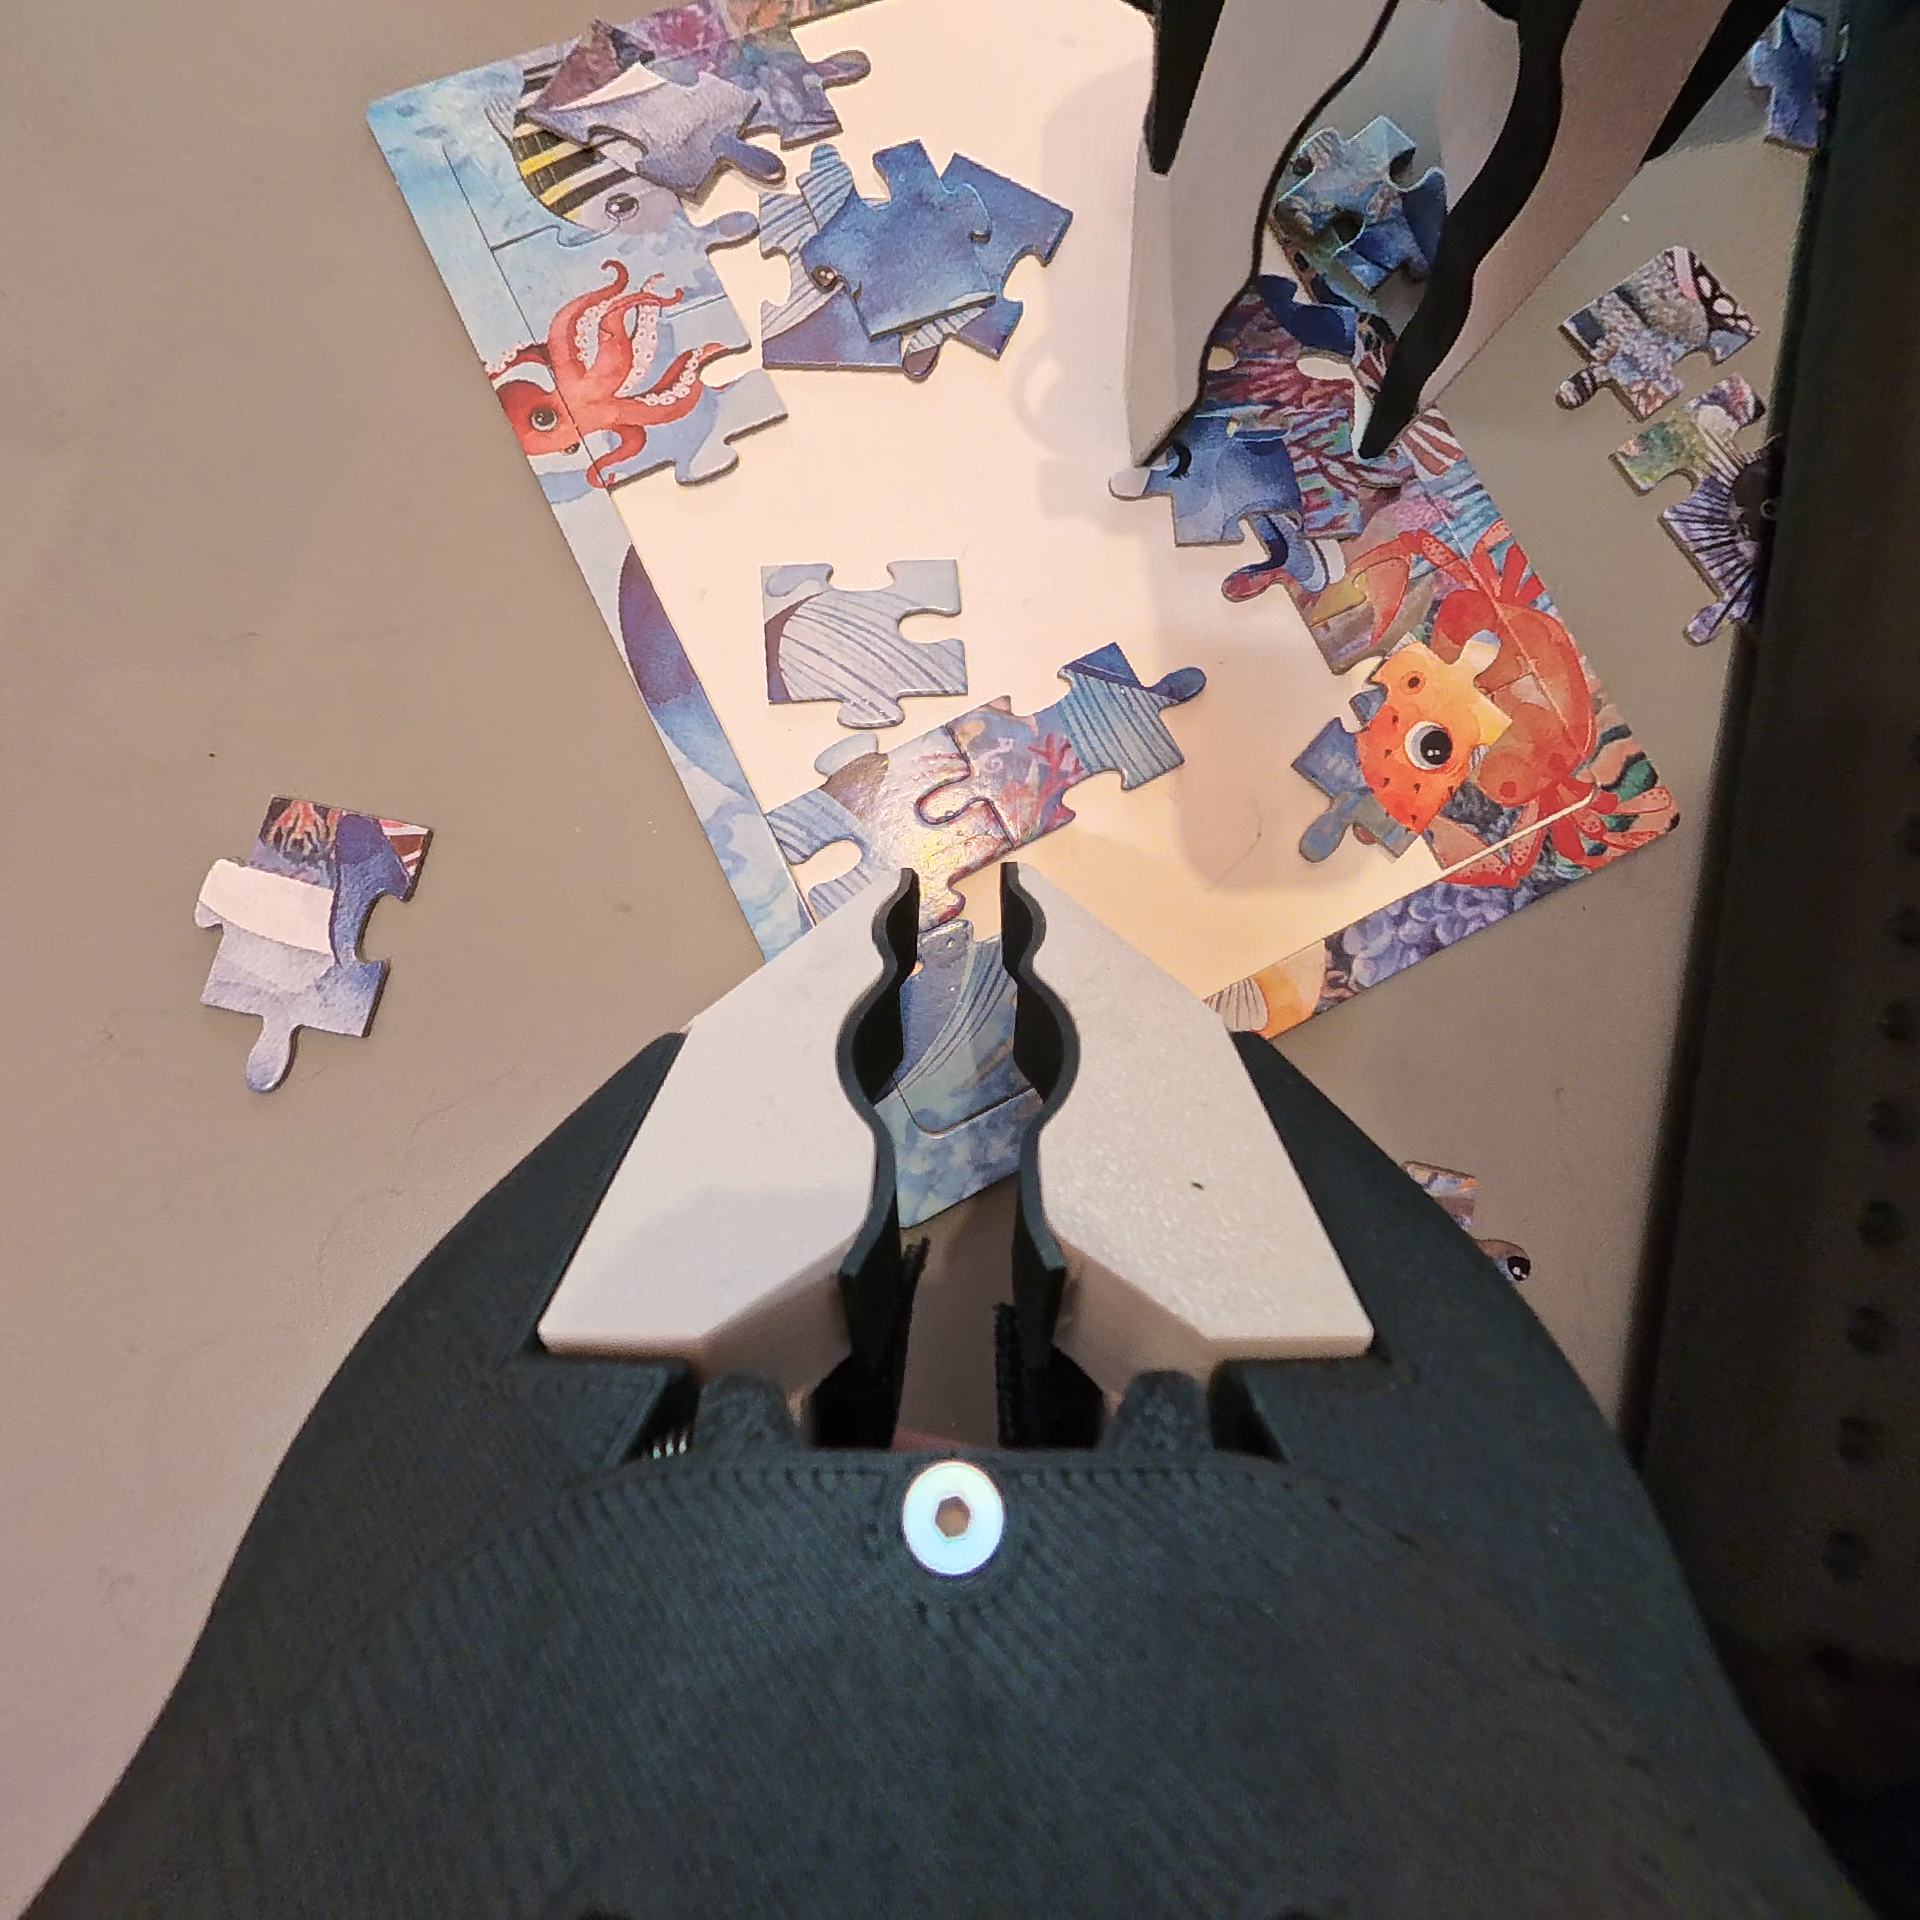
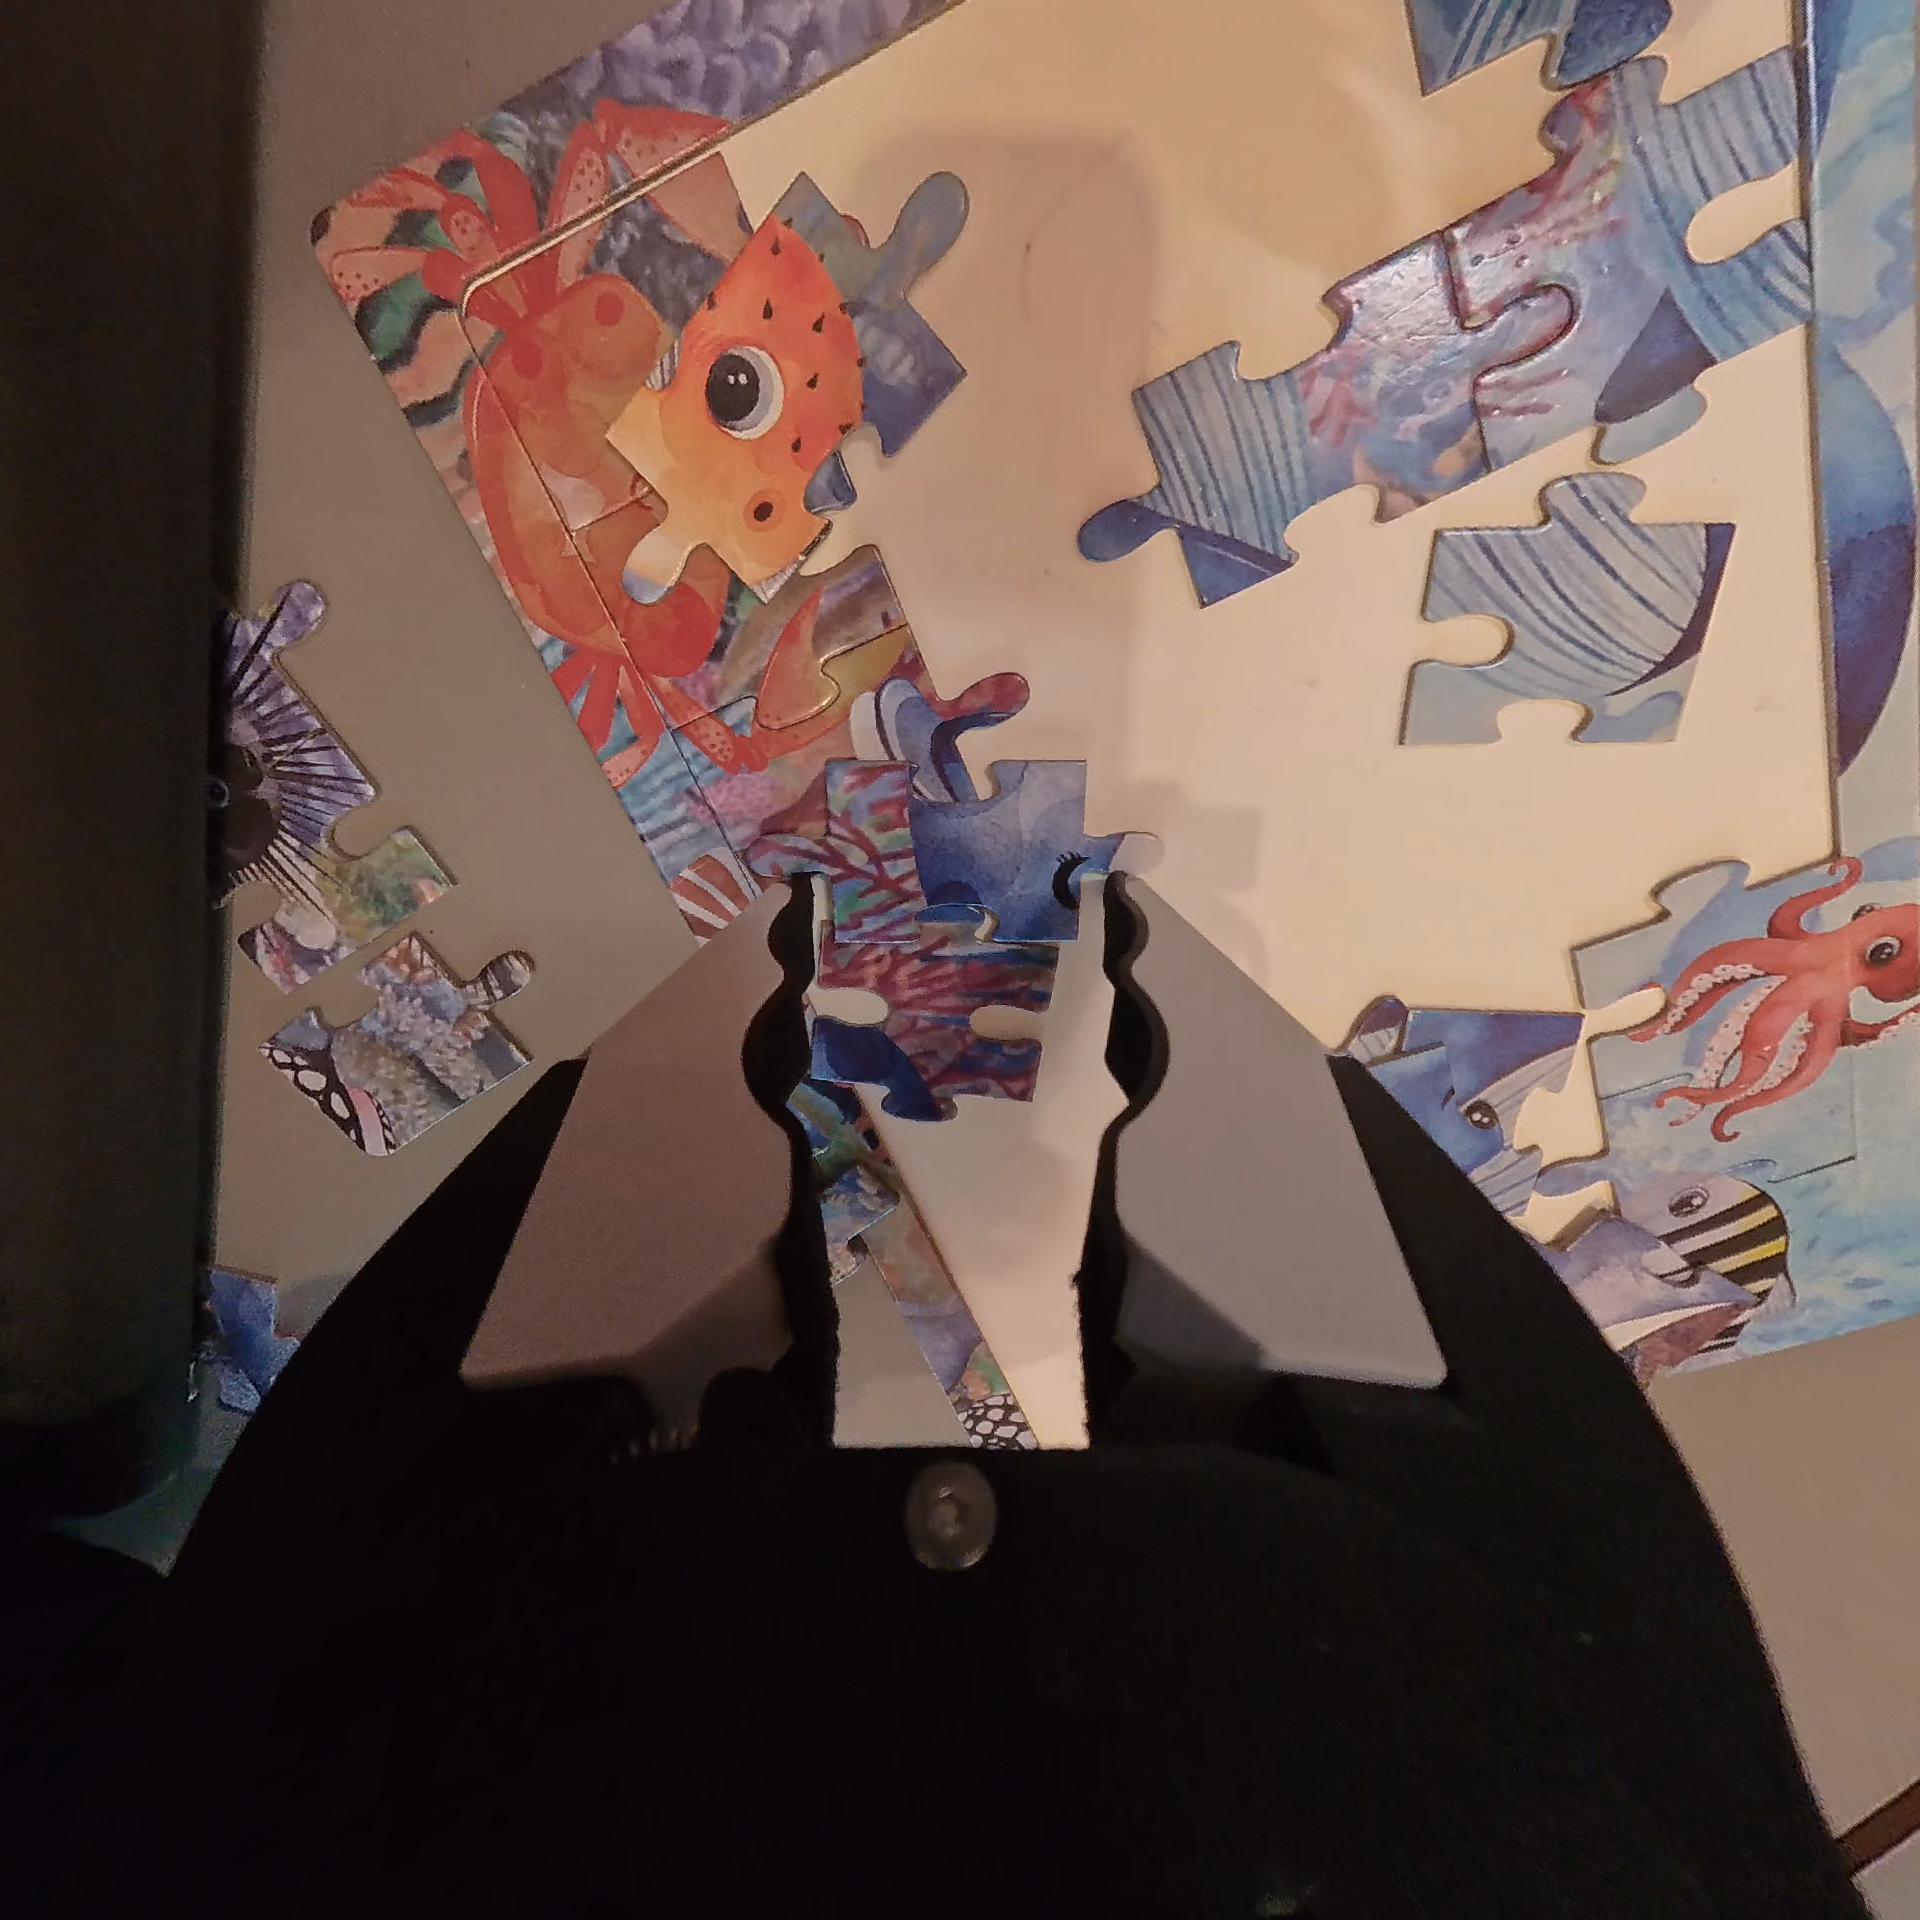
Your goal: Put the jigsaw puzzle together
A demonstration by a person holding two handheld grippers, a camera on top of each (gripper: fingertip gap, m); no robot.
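The puzzle tray (image 1: pixel 987 468) lies tilted on a grey table, cream inside with a printed sea frame. Octopus pieces (image 1: pixel 613 374) and crab pieces (image 1: pixel 1496 623) sit in place. An orange fish piece (image 1: pixel 1434 727) lies loose over the crab. My left gripper (image 1: pixel 958 904) is narrowly open and empty over the tray's near edge, by a joined row of blue pieces (image 1: pixel 997 769). My right gripper (image 2: pixel 956 883) is open, tips down on the tray, straddling a blue piece with an eye (image 2: pixel 997 862) and a coral piece (image 2: pixel 935 997). It also shows in the left wrist view (image 1: pixel 1268 442).
A striped pale blue piece (image 1: pixel 862 644) lies loose mid-tray, and a pile of blue pieces (image 1: pixel 914 249) at the far end. One piece with peeled white paper (image 1: pixel 301 935) lies on the table to the left. More pieces (image 1: pixel 1662 332) lie right of the tray, beside a dark wall (image 1: pixel 1818 935). About 15 cm separates my left fingertips from my right.
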